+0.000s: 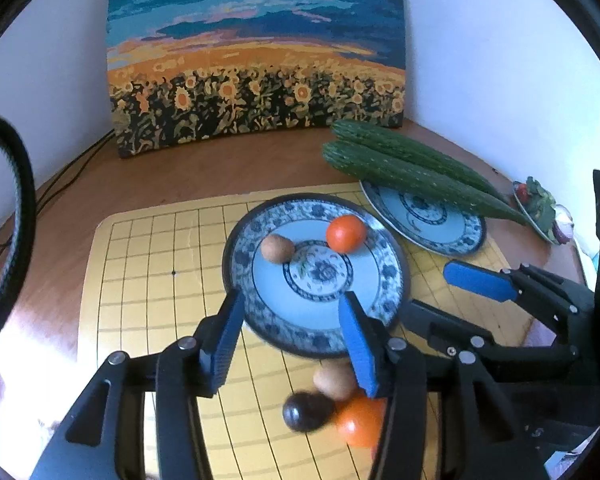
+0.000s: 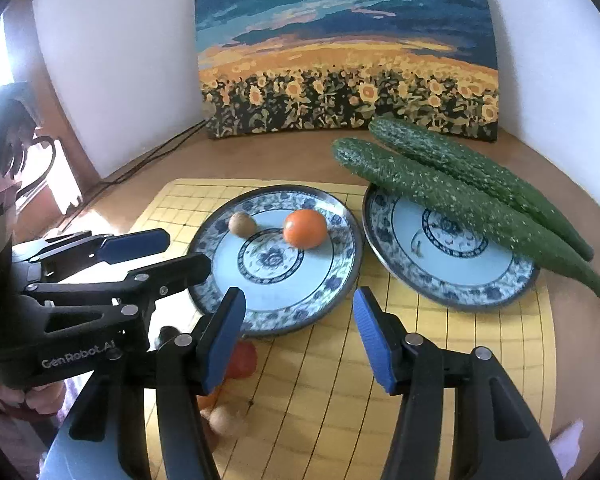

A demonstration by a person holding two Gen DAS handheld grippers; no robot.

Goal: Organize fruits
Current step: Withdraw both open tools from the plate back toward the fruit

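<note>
Fruits (image 1: 332,404) left loose on the yellow mat lie at about five o'clock under the empty, parted left gripper (image 1: 292,316), nearer than the equally unclenched right gripper (image 2: 300,320).

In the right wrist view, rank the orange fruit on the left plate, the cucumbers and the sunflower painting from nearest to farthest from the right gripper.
From the right gripper:
1. Orange fruit, on the left plate, just ahead.
2. Cucumbers, across the right plate, ahead to the right.
3. Sunflower painting, against the back wall.
</note>
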